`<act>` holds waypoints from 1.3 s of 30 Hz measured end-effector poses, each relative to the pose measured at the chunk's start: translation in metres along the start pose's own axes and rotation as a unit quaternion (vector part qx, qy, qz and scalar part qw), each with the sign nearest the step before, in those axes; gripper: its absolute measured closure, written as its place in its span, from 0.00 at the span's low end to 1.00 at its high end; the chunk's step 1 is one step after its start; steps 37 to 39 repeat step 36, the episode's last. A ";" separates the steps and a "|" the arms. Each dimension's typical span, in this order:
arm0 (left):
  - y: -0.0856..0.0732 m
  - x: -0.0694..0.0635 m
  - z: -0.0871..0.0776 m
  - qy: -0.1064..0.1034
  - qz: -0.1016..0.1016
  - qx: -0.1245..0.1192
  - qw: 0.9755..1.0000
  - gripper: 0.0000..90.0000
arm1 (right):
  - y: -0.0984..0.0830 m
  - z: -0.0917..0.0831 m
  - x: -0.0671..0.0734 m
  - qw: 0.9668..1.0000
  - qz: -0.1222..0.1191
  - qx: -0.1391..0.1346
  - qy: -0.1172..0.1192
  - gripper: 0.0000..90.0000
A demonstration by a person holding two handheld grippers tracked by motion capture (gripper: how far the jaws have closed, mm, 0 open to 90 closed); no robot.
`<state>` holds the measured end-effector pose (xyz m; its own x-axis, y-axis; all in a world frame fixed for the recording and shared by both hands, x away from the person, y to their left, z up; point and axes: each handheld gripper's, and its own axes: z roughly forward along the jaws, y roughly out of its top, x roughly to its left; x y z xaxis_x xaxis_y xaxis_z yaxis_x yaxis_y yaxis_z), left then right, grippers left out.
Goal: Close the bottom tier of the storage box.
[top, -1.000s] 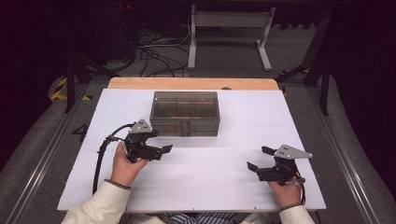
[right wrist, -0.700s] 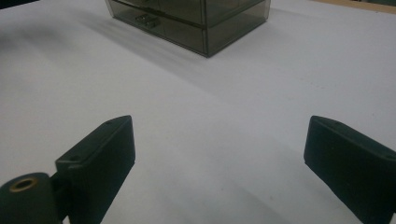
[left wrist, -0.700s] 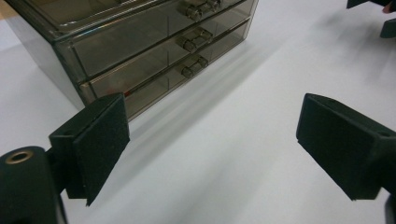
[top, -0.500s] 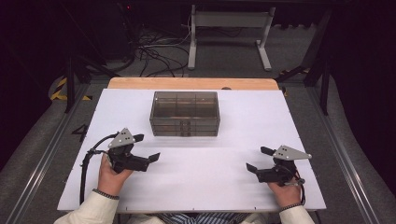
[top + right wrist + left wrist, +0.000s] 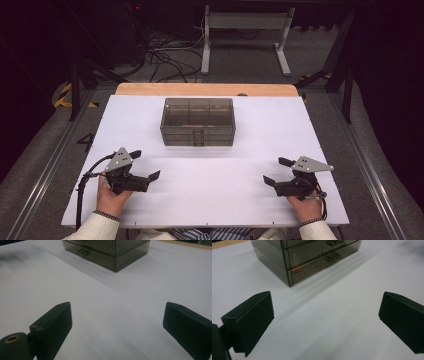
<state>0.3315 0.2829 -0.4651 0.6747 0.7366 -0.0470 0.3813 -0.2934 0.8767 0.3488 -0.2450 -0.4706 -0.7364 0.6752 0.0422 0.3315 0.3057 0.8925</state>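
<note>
The left hand-held gripper and the right hand-held gripper both rest low on the white table, jaws spread wide and holding nothing. Ahead of both and between them stands one smoky clear drawer box. It looks rigid, light and slick, so its two small front drawer pulls seem the best hold.

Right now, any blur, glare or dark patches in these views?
High view: table evenly lit, surroundings very dark. Left gripper view: drawer box fairly sharp, streaky shadow beside it. Right gripper view: soft overall, drawer box slightly blurred. No glare.
</note>
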 end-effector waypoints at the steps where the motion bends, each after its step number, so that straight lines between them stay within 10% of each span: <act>1: -0.002 0.001 -0.001 0.000 -0.002 -0.001 1.000 0.01 | 0.000 0.000 0.000 1.000 0.000 0.000 0.000 0.10; 12: -0.018 0.014 -0.010 0.031 -0.031 -0.005 0.999 0.00 | 0.000 0.000 0.001 1.000 -0.002 -0.001 0.001 0.10; 39: -0.020 0.019 -0.009 0.014 -0.063 0.010 0.998 0.00 | 0.000 -0.001 0.000 1.000 0.001 -0.006 0.009 0.09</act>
